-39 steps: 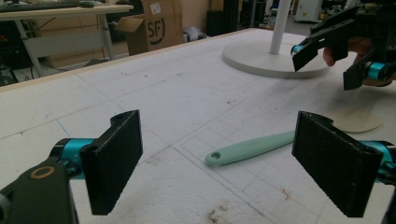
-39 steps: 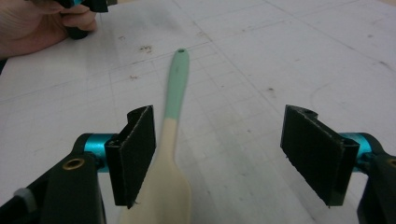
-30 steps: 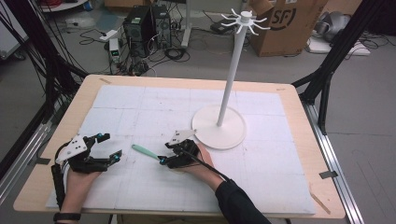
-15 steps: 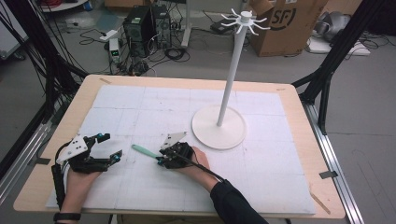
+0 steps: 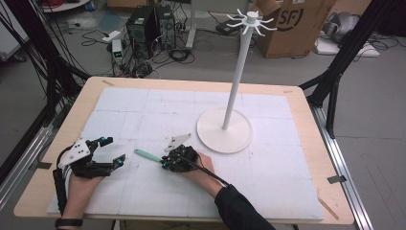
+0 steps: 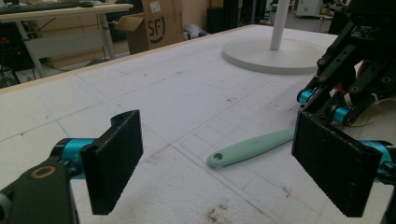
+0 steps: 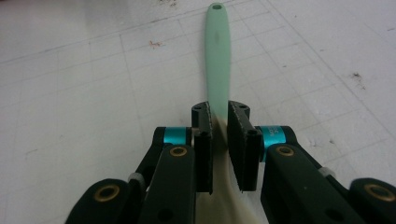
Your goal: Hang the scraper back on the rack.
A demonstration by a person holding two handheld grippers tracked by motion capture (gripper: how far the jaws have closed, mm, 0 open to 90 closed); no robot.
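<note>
A utensil with a mint-green handle (image 5: 146,155) and a cream head lies on the white mat near the front middle. My right gripper (image 5: 168,163) comes at it from the right and is shut on its neck. In the right gripper view the jaws (image 7: 219,119) pinch where the green handle (image 7: 218,56) meets the cream part. The handle points away and has a hole at its tip. My left gripper (image 5: 111,149) rests at the front left, open and holding nothing. In the left gripper view its wide-apart jaws (image 6: 224,156) frame the handle (image 6: 252,147) and the right gripper (image 6: 348,88).
A white hook stand (image 5: 237,76) rises from a round base (image 5: 225,136) right of centre, just behind the right hand; the base (image 6: 275,56) is also in the left gripper view. The white mat (image 5: 268,177) covers the wooden table (image 5: 306,100). Boxes and cables lie on the floor beyond.
The right gripper has slid left along the mat onto the utensil. The left gripper and the utensil have stayed in place.
</note>
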